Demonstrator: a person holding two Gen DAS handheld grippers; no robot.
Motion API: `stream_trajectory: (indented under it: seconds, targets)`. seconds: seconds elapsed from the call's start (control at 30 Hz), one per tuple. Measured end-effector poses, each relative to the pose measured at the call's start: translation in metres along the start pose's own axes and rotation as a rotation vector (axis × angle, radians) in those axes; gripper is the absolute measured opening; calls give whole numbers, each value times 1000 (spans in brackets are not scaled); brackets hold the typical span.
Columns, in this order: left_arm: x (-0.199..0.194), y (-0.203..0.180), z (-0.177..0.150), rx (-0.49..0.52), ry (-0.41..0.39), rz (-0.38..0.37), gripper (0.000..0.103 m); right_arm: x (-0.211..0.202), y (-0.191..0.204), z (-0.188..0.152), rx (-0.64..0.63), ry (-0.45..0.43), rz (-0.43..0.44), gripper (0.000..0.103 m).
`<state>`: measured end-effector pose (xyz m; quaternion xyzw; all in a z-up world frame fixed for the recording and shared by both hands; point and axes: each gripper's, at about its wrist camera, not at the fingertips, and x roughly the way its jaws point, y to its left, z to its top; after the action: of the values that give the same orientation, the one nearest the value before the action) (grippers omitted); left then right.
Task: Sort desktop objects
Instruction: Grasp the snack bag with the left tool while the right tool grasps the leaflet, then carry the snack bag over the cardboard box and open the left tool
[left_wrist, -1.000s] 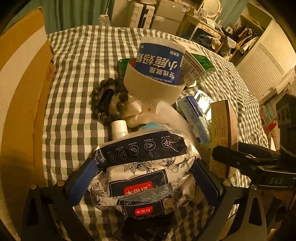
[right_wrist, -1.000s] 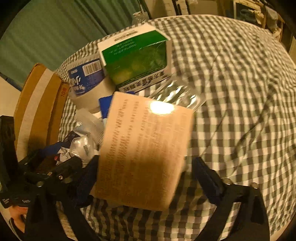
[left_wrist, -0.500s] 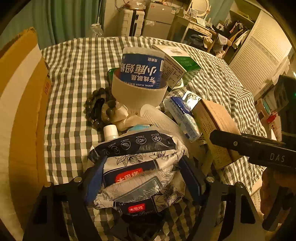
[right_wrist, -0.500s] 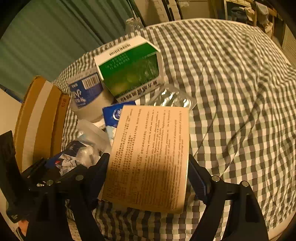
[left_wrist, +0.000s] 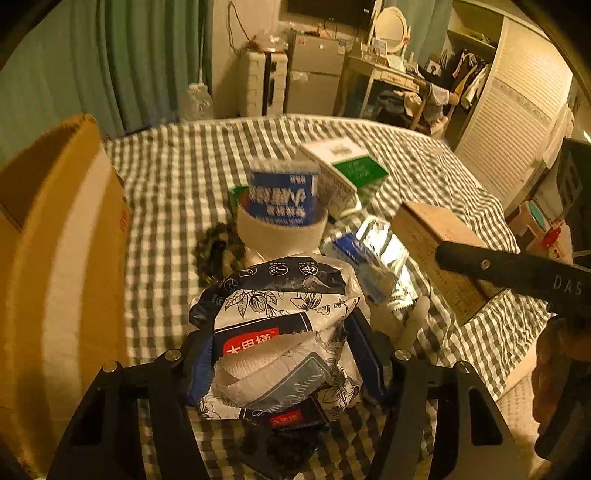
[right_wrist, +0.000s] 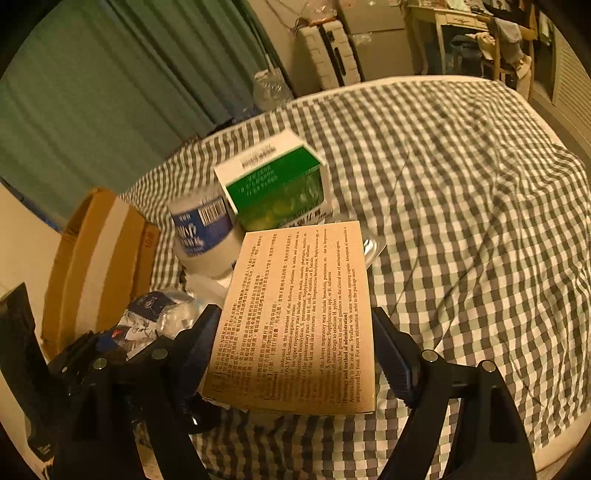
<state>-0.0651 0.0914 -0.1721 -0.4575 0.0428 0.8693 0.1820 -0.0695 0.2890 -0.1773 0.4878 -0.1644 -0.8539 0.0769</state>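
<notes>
My left gripper (left_wrist: 284, 354) is shut on a floral tissue pack (left_wrist: 280, 332) and holds it above the checked tablecloth (left_wrist: 173, 177). My right gripper (right_wrist: 295, 350) is shut on a tan medicine box (right_wrist: 299, 314), lifted off the cloth; that box also shows in the left wrist view (left_wrist: 439, 254). Behind them sit a blue dental floss tub (left_wrist: 282, 197) inside a tape roll (left_wrist: 280, 232), a green and white carton (right_wrist: 273, 184), a blue foil packet (left_wrist: 373, 258) and a dark bead bracelet (left_wrist: 218, 251).
A large cardboard box (left_wrist: 55, 240) stands along the left edge of the table; it also shows in the right wrist view (right_wrist: 99, 258). Beyond the table are green curtains (right_wrist: 110, 92), a suitcase (left_wrist: 262, 85) and a dresser (left_wrist: 388, 77).
Both grippers have closed on their items and lifted them up and back. The tissue pack and the tan box have risen off the pile, and the views now tilt up toward the room.
</notes>
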Motion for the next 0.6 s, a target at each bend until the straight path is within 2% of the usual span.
stream_trajectory:
  seconds: [0.27, 0.43, 0.6]
  targets:
    - [-57, -5, 7, 40, -151, 111, 65, -51, 6, -3, 53, -150, 33, 79]
    - [-102, -8, 11, 63, -260, 171, 65, -90, 27, 1, 38, -270, 73, 79]
    - [-142, -11, 17, 76, -341, 198, 65, -139, 54, 1, -11, -404, 113, 79]
